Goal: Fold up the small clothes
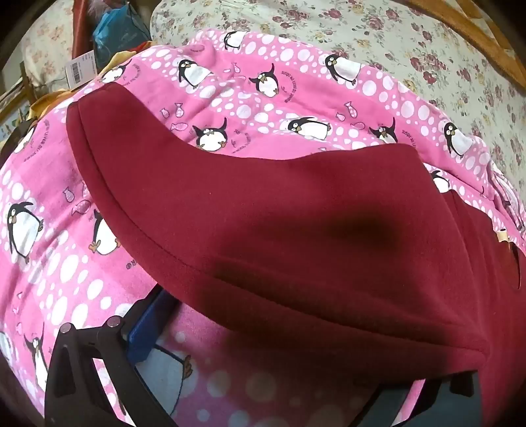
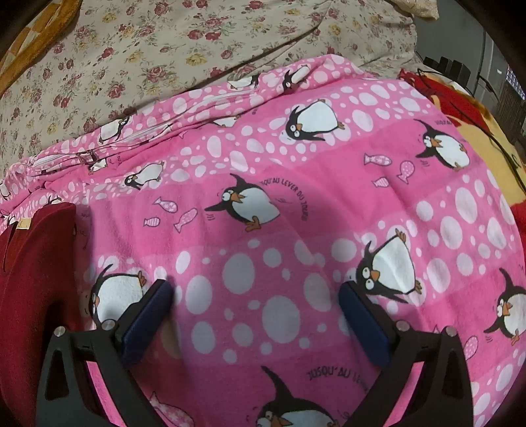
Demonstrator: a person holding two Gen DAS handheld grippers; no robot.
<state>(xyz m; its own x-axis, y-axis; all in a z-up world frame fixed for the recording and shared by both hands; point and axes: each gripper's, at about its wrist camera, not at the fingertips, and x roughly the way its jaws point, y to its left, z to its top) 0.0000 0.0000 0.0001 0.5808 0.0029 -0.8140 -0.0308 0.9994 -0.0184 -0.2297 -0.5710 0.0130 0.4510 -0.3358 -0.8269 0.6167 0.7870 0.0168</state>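
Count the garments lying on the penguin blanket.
1: a dark red garment spread on the pink penguin blanket, filling the left wrist view, its edge at the right wrist view's left. More may lie out of frame.

A pink blanket [image 2: 296, 203] printed with penguins, fish and white dots covered a bed sheet [image 2: 164, 49] with a rose pattern. At one side lay a blue bag [image 1: 118, 29] and a barcode tag [image 1: 80, 67] — at the other, a red and yellow blanket [image 2: 473, 131].

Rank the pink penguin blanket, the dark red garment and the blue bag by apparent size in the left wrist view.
1. Pink penguin blanket: largest overall, though partly covered.
2. Dark red garment: close behind; nearness to the camera inflates it, so the order of these two is unsure.
3. Blue bag: smallest, far off.
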